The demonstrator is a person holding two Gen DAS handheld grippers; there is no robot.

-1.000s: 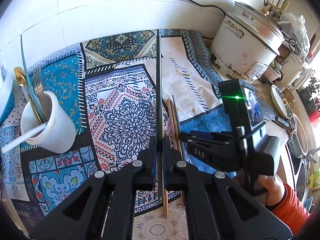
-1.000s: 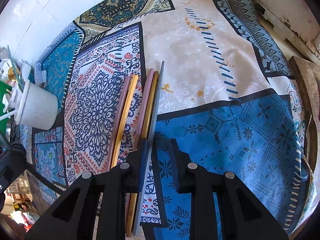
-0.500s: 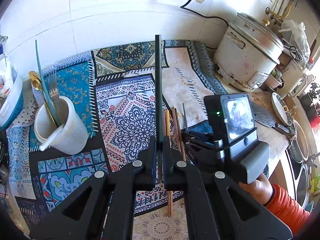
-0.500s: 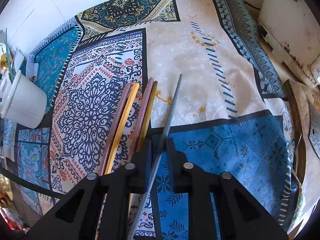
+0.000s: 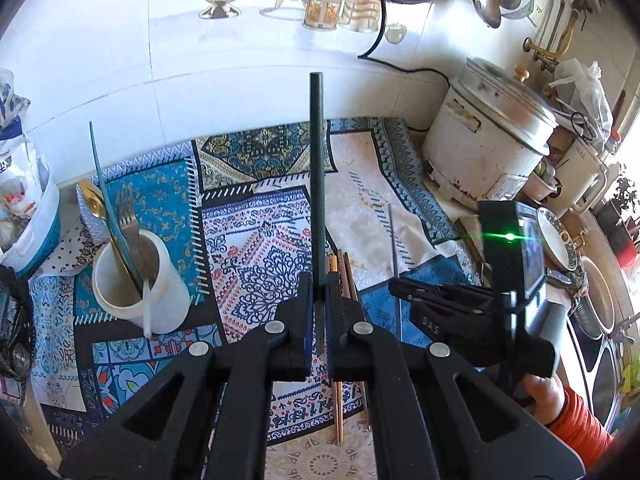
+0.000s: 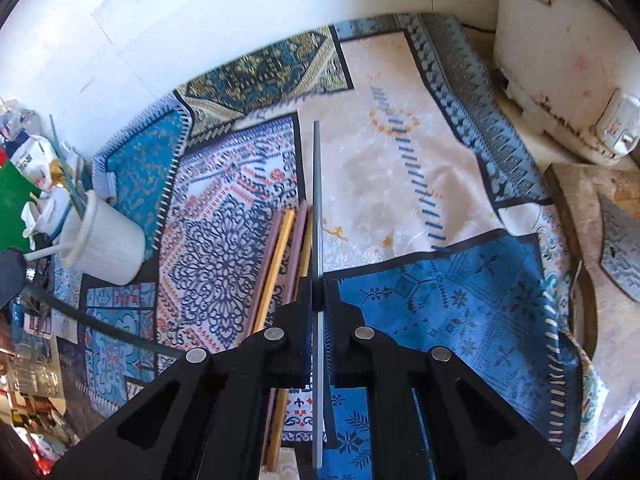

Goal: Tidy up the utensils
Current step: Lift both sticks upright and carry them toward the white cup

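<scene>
- Below both jaws, a patterned cloth (image 6: 420,184) is spread; a tiled wall (image 5: 120,60) is seen ahead.
- A dark chopstick (image 5: 318,184) is gripped by the left gripper (image 5: 319,300), a grey chopstick (image 6: 317,208) by the right gripper (image 6: 318,300).
- Legible writing cannot be made out.

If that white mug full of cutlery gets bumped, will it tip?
Possibly. The white mug stands upright on the patterned cloth, but its tall fork and gold spoon lean far above the rim, likely making it top-heavy. The soft cloth probably limits sliding.
</scene>
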